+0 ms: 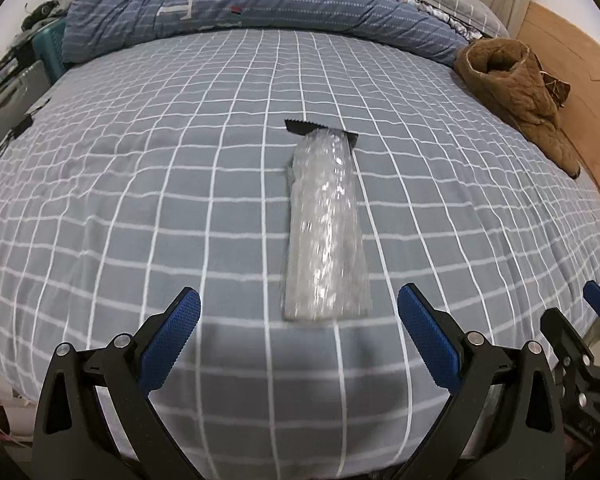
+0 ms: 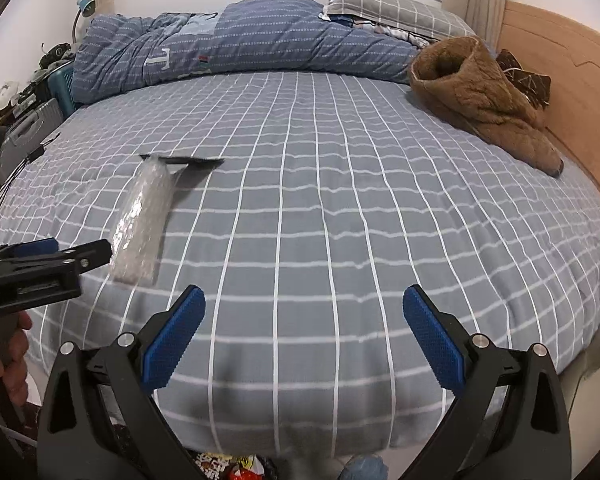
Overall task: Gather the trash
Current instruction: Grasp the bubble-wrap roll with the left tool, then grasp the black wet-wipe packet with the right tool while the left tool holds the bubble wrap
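Nothing collected yet: the clear bubble-wrap sleeve [image 1: 326, 228] with the black wrapper scrap [image 1: 300, 126] lies at twelve o'clock on the grey checked bed [image 1: 140, 200], ahead of my left gripper [image 1: 299, 338]; both grippers' jaws gape empty, my right gripper [image 2: 304, 338] idle.

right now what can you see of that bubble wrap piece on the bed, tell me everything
The bubble wrap piece is a long, narrow strip of clear, shiny plastic, slightly crumpled and blurred. It lies flat on the grey checked bedsheet, running lengthwise away from the left gripper, whose open jaws sit short of its near end. Its far end overlaps a black serrated-edged wrapper. Nothing grips it.
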